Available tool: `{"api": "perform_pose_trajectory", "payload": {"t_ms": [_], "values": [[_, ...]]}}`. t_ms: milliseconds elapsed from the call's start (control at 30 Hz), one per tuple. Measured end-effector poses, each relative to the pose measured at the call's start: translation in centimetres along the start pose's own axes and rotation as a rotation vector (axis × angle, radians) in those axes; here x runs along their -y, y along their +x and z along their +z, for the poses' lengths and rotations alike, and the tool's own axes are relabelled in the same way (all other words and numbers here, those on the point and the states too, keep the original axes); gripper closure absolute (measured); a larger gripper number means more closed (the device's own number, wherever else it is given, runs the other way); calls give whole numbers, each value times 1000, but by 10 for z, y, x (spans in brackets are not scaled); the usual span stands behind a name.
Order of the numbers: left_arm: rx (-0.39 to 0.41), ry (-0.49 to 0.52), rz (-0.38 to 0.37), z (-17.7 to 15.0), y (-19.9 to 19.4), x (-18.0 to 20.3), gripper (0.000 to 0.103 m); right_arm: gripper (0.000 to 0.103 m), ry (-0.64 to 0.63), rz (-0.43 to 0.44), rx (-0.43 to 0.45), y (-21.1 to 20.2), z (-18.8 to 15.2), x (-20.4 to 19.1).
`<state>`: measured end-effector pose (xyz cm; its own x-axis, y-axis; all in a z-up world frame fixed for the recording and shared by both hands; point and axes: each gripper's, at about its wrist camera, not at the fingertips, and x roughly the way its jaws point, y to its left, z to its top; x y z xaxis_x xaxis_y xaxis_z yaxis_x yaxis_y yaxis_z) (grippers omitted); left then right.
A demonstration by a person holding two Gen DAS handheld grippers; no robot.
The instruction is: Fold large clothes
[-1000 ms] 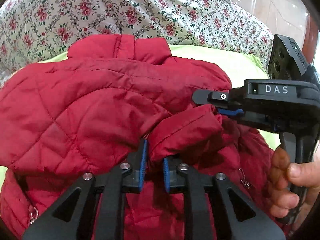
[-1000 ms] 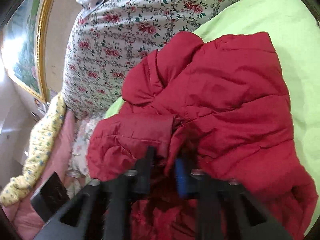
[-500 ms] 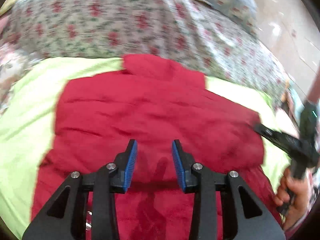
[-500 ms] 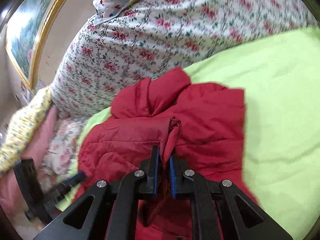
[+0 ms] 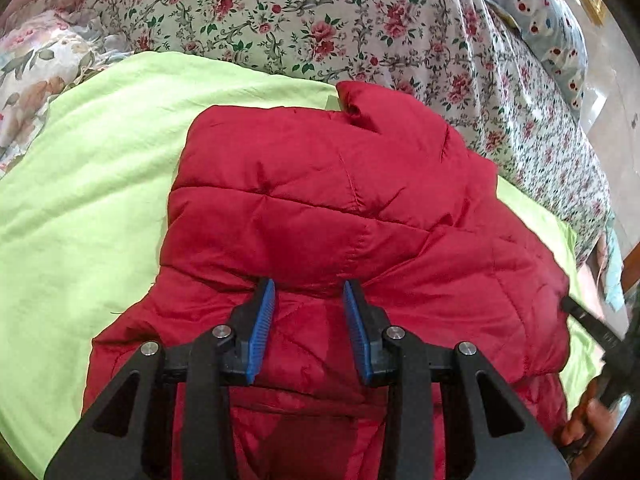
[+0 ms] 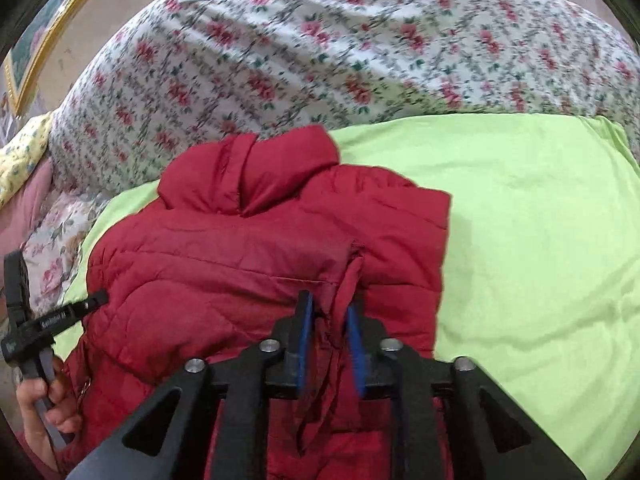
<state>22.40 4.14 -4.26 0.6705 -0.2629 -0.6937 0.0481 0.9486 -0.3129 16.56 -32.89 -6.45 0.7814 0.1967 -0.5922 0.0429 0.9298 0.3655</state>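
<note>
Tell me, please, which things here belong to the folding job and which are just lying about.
For the job: red quilted jacket; left gripper, jaws just opened, nothing between them; right gripper, jaws just opening, a jacket fold between them.
Lying about: green sheet, floral quilt, pale blue pillow, framed picture.

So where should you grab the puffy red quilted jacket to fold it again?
Probably the bottom hem of the puffy red quilted jacket, coming from the near side. Its collar lies at the far end by the flowery bedding, so the nearest edge could lift towards it over the lime-green sheet.
</note>
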Motion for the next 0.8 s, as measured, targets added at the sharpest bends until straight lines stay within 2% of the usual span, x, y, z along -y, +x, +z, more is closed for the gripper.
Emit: {"api": "perform_pose_trajectory", "payload": {"t_ms": [100,167,233,433,533,600,700,800], "values": [[-3,-11,-11,-3,1,-3,70,79,20,1,76,-17,3,0],[-5,-16,-17,-5,0,-4,70,70,13,11,132,-29,3,-4],[-7,-11,-13,-7,0,-4,69,65,-4,43,148,-31,3,-12],[-11,40,40,-10,-1,5,69,63,-51,119,38,3,-1,-38],[-9,83,70,-8,-8,12,69,63,-119,71,-18,16,-7,-51],[10,95,53,-3,-18,15,69,62,-147,31,-70,28,-12,-54],[30,117,12,11,-26,24,66,62,-133,18,-125,41,-17,-49],[33,146,64,20,-20,30,61,62,-138,-1,-138,44,-18,-49]]}}
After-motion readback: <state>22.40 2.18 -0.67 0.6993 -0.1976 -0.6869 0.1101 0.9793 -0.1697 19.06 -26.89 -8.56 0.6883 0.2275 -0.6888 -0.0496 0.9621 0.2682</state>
